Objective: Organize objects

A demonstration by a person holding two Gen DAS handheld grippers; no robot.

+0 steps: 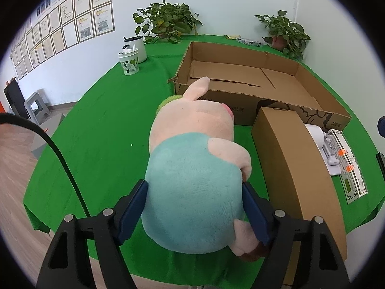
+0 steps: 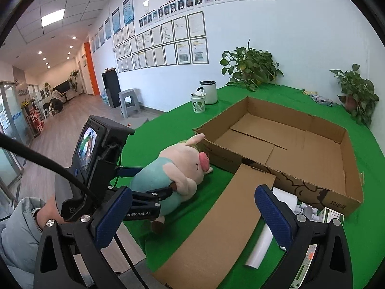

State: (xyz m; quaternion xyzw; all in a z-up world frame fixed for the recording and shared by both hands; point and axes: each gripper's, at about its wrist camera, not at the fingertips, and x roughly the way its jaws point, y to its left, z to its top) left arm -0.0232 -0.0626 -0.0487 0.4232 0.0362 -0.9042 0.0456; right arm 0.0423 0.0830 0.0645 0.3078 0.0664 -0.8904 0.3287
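Cardboard tray [image 2: 346, 168], bare inside; plush pig [image 1: 192, 187] alongside.

2 potted plants [image 1: 168, 20] | grey stool [image 2: 128, 102] | framed wall documents [image 2: 163, 45]

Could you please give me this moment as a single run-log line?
left gripper: fingers against plush pig on green table | right gripper: open, empty | open cardboard box: empty
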